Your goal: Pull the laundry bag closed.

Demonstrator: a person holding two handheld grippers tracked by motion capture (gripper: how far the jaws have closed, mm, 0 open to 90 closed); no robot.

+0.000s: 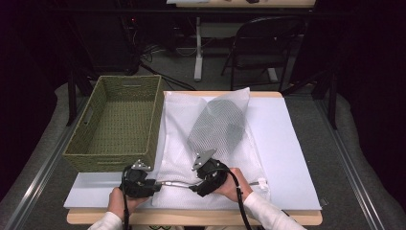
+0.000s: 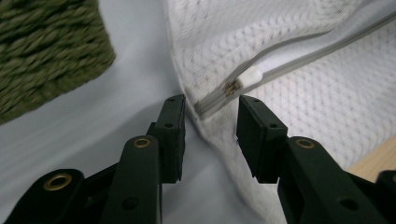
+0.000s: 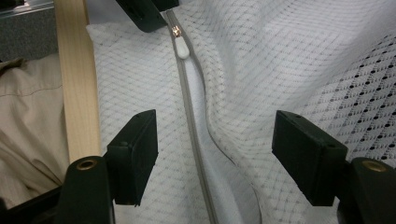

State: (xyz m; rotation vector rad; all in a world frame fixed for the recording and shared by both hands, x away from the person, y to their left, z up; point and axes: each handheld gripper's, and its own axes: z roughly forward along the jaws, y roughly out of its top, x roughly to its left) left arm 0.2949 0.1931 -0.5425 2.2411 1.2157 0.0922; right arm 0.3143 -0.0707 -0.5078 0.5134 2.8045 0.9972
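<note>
In the high view a woven basket [image 1: 115, 122] fills the left-centre of the frame, standing on the desk [image 1: 297, 143] and touching the left edge of the white mesh laundry bag [image 1: 182, 129], which lies flat across the middle with a dark grey garment [image 1: 218, 124] showing through its netting. The bag's zipper [image 1: 179, 183] runs along its near edge, low in the frame, between the two hands.

At the lower left, the left claw [image 1: 155, 184] sits at the zipper's end. In the left gripper view its jaws stand apart on either side of the white zipper pull [image 2: 250, 76], which lies just beyond the pads; nothing is pinched yet. Right of it, the right claw [image 1: 194, 188] hovers over the bag; in the right gripper view its jaws are wide open, straddling the zipper tape [image 3: 194, 140] without touching it, the pull [image 3: 182, 46] far up the frame.

The bag looks light, limp and prone to bunching, so it will likely slide and wrinkle on the smooth desk. The small pull is the part to pinch, firmly since it looks slick, while the other claw pins or grips the fabric beside the tape to keep the zipper taut.
</note>
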